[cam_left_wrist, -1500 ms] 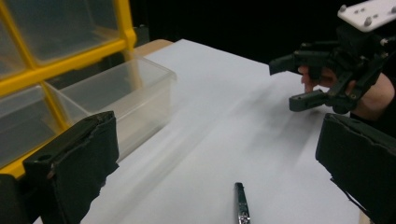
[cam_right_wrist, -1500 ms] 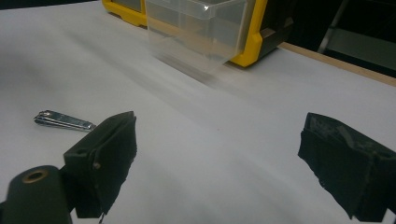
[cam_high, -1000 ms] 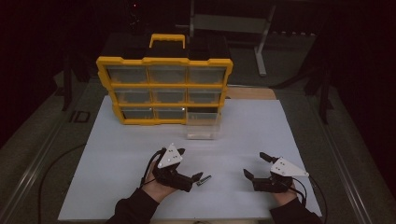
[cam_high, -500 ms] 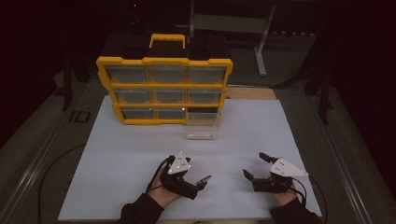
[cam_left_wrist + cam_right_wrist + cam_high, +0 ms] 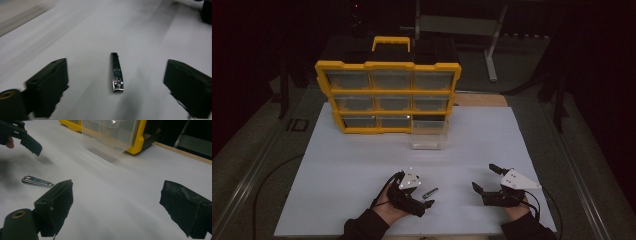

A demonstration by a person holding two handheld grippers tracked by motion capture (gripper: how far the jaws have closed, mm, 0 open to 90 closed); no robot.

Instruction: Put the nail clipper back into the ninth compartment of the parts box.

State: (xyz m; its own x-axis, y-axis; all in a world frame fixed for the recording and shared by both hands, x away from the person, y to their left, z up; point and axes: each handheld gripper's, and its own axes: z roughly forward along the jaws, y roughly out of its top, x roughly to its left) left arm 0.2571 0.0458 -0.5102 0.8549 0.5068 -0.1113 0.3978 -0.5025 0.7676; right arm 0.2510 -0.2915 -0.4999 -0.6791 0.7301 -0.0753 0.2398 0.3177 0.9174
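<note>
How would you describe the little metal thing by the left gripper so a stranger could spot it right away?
Start at the white board in front of the yellow drawer organizer. Near its front edge, between the open jaws of the left gripper, lies a nail clipper. It is the one small, flat, shiny metal piece there.

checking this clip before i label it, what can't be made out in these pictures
- Organizer drawer contents: high view, too dim and small behind the cloudy fronts.
- Pulled-out clear drawer: right gripper view, blurred and cut off by the top edge, contents unreadable.
- Nail clipper: left gripper view, any markings too small; in the high view, just a sliver beside the left tool.
</note>
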